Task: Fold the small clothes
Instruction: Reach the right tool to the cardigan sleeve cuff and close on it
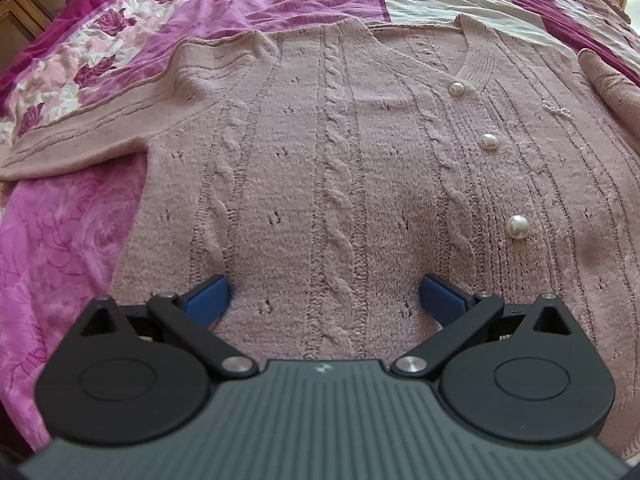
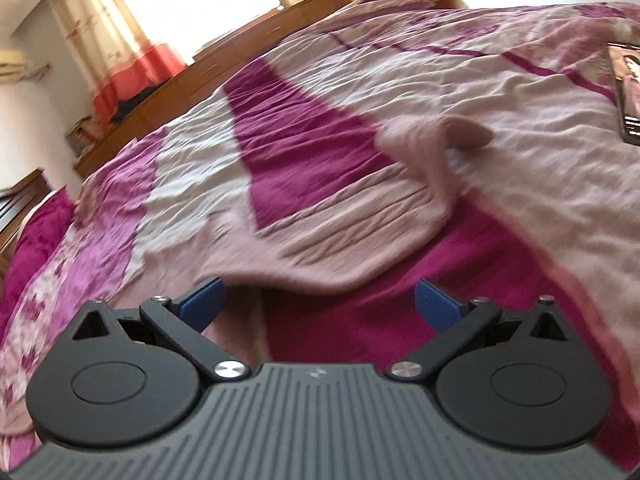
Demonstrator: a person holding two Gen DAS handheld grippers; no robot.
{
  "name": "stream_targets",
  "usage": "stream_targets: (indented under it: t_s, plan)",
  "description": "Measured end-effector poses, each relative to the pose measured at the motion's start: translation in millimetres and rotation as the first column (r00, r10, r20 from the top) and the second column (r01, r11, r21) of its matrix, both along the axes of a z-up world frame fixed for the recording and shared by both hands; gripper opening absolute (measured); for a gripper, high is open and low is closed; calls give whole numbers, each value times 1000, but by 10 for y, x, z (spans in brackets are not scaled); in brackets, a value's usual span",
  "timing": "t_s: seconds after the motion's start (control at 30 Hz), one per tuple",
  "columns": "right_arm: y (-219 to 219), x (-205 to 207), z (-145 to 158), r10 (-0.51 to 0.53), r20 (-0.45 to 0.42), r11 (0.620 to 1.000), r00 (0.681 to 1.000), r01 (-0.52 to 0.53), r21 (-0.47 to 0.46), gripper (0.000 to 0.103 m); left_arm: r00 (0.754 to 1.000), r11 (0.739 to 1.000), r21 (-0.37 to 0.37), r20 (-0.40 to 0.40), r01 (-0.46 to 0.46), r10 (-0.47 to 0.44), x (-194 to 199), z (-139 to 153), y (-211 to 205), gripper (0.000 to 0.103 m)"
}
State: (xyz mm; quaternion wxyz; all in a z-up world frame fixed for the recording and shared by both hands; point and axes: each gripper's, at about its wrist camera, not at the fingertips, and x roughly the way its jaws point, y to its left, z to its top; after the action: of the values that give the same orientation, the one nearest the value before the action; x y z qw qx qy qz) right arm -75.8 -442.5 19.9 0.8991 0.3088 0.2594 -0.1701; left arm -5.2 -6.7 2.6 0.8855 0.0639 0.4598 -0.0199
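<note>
A dusty pink cable-knit cardigan (image 1: 320, 152) with pearl buttons (image 1: 489, 142) lies flat, front up, on the bed. Its left sleeve (image 1: 100, 120) stretches out to the left. My left gripper (image 1: 324, 298) hovers open over the lower body of the cardigan, blue pads wide apart, nothing between them. In the right wrist view, the cardigan's other sleeve (image 2: 360, 216) lies rumpled across the bedspread, its cuff end raised. My right gripper (image 2: 318, 300) is open just in front of the sleeve's near edge, holding nothing. This view is motion-blurred.
The bedspread (image 1: 60, 240) is pink, magenta and cream with rose prints. A dark flat booklet or box (image 2: 628, 92) lies on the bed at the far right. A wooden headboard or cabinets (image 2: 168, 84) and curtains (image 2: 112, 40) stand beyond the bed.
</note>
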Motion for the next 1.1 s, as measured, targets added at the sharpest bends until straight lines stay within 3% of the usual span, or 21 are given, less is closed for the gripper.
stream_targets:
  t_s: [0.37, 0.8, 0.9, 1.0, 1.07, 1.1]
  plan:
    - [-427, 300, -194, -102, -3, 993, 995, 101, -62, 103, 1000, 1000, 24, 20, 19, -19, -29, -32, -31, 103]
    - [-592, 575, -427, -92, 41, 995, 995, 94, -45, 103, 999, 999, 28, 22, 23, -24, -26, -38, -33, 103]
    - [-600, 574, -404, -113, 45, 992, 993, 115, -50, 90, 999, 999, 28, 22, 22, -23, -26, -38, -37, 103]
    - [-630, 572, -382, -134, 45, 990, 990, 136, -44, 71, 999, 999, 27, 23, 22, -23, -26, -39, -38, 103]
    - [-661, 568, -363, -138, 45, 990, 989, 139, -29, 48, 999, 999, 28, 24, 22, -23, -26, -39, -42, 103]
    - [-670, 555, -348, -136, 47, 990, 990, 137, -21, 42, 999, 999, 28, 25, 23, -23, -26, -39, -46, 103]
